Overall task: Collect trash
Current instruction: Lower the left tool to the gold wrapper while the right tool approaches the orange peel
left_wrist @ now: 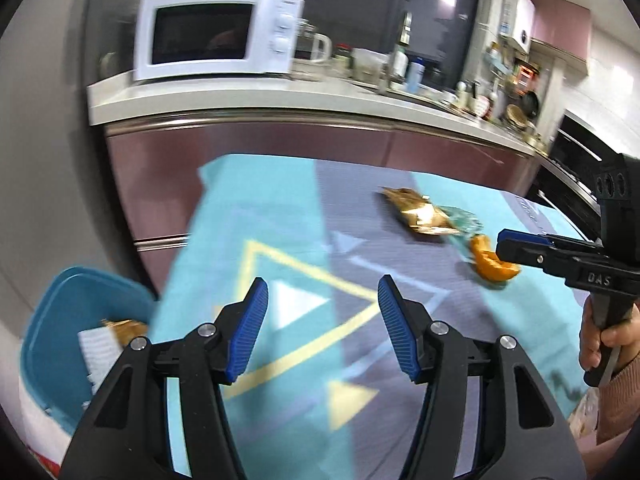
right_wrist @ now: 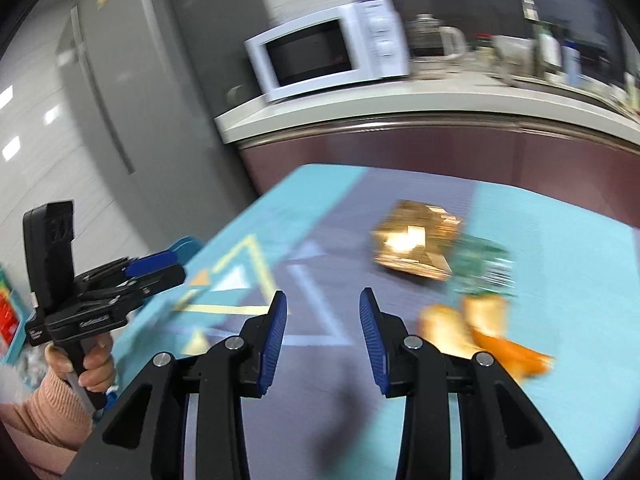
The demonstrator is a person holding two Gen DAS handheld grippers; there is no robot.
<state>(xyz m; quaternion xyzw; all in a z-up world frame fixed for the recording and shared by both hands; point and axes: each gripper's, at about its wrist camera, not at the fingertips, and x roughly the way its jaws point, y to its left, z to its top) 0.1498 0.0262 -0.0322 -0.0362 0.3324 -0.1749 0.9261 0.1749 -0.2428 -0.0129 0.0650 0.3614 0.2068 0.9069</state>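
Both wrist views look obliquely down, close over the patterned table, sharing the microwave beyond.

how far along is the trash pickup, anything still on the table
Partly done: the blue bin already holds a gold wrapper and some white paper. Nothing is in hand; the left gripper and right gripper are both open and empty. Still on the tablecloth: a gold wrapper, a green wrapper and orange peel.
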